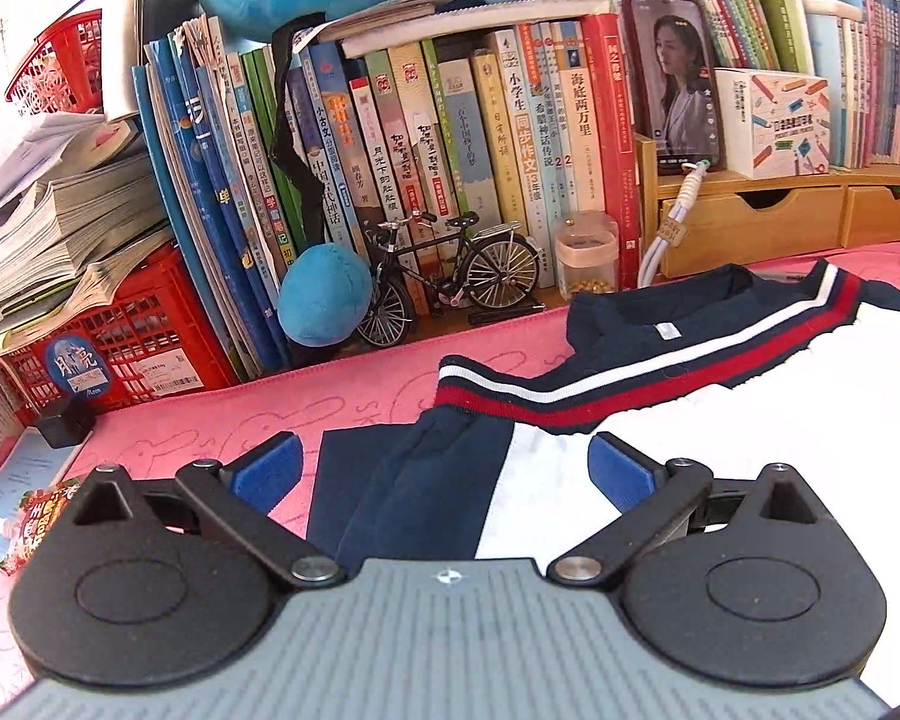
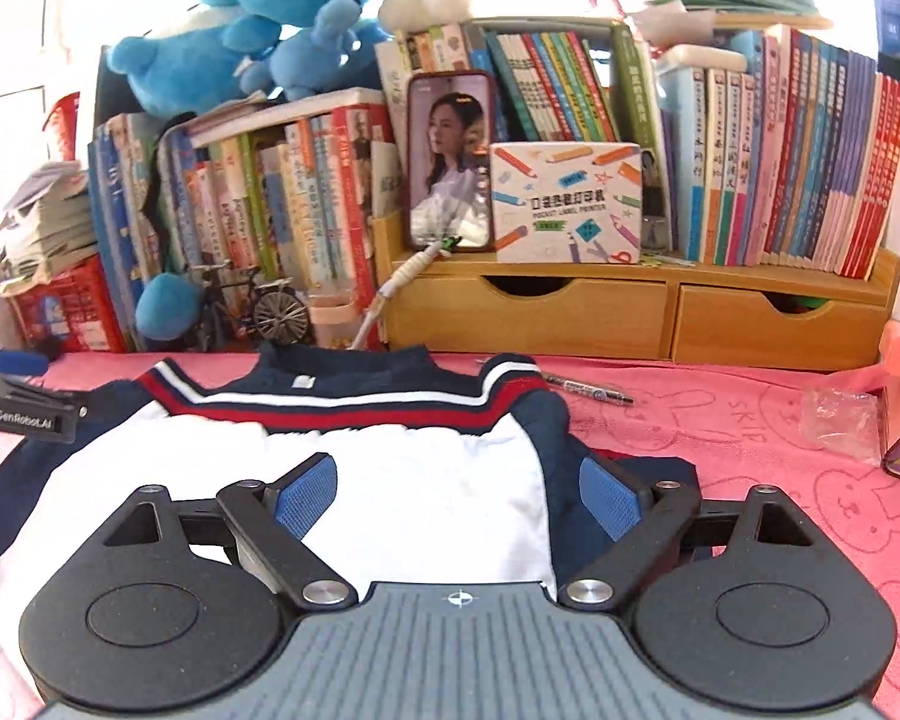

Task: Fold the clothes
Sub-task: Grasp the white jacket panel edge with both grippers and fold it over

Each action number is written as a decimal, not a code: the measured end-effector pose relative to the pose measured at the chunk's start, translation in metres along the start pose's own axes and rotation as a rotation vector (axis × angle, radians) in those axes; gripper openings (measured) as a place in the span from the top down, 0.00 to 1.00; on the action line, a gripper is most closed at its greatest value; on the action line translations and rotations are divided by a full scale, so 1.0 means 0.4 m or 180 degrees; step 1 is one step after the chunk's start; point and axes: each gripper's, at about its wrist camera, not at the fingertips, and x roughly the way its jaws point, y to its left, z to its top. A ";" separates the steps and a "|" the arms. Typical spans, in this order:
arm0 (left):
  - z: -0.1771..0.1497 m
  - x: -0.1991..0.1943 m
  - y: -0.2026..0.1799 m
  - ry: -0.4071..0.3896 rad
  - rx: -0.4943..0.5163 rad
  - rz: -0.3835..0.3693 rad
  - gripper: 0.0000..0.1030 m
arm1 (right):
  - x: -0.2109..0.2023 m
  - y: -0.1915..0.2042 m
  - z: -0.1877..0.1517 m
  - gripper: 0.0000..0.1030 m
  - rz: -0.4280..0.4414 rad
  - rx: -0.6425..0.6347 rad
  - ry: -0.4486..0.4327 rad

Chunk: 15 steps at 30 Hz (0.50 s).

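A white shirt (image 2: 390, 480) with navy sleeves and a navy, red and white striped collar lies flat on the pink towel, collar toward the books. In the left wrist view its navy left sleeve (image 1: 414, 486) lies folded inward, between the wide-apart blue pads of my left gripper (image 1: 444, 471), which is open and grips nothing. My right gripper (image 2: 456, 492) is open too, hovering low over the shirt's right side where white meets the navy sleeve (image 2: 561, 450). The left gripper's body (image 2: 18, 402) shows at the left edge of the right wrist view.
Books, a phone (image 2: 450, 162), a model bicycle (image 1: 450, 276), a jar (image 1: 588, 261) and a wooden drawer shelf (image 2: 630, 312) line the back of the pink towel (image 2: 780, 480). A pen (image 2: 588, 390) and clear wrapper (image 2: 846, 420) lie right of the shirt. A red crate (image 1: 126, 324) stands left.
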 end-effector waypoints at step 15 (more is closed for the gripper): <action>-0.233 -0.156 -0.034 0.0176 0.0003 0.0027 0.00 | -0.123 0.298 -0.126 0.30 0.0473 -0.0446 0.0135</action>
